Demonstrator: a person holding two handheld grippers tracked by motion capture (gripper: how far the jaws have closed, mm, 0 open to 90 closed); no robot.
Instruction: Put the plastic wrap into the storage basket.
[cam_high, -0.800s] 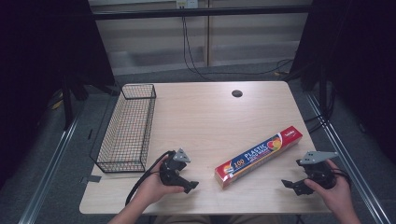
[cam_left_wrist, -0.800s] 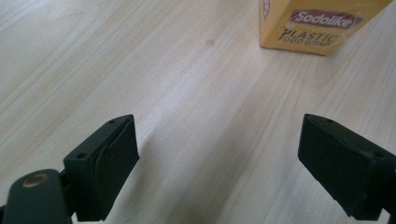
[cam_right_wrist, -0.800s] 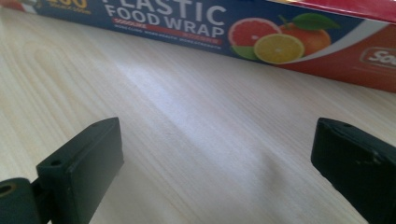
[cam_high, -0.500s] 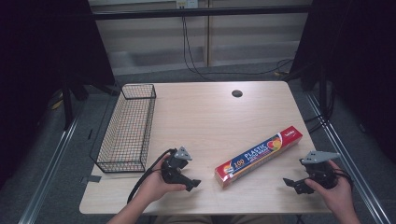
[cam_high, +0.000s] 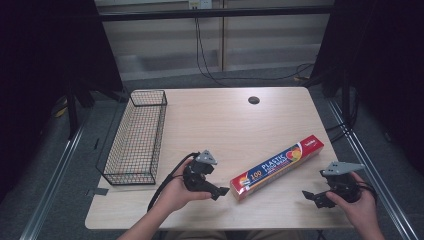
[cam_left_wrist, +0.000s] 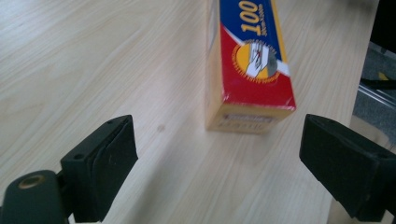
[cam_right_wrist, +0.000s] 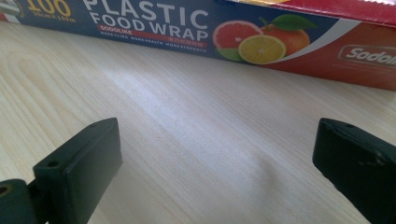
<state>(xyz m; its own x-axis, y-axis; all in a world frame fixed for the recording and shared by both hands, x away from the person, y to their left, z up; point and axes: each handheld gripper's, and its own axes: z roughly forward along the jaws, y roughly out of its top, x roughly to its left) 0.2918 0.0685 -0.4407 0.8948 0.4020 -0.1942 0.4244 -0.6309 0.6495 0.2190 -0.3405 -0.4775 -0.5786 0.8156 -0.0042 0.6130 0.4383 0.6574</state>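
While the long blue-and-red cardboard box of plastic food wrap (cam_high: 278, 169) lies diagonally, its near end faces the left gripper (cam_high: 216, 190), the closer one. Both it and the right gripper (cam_high: 311, 196) are wide open and empty.

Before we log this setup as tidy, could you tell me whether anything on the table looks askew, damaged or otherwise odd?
Nothing looks damaged or spilled. The plastic food wrap box lies flat but diagonally across the table, not square to its edges. The wire basket stands upright at the left edge. Both the left gripper and right gripper are open, touching nothing.
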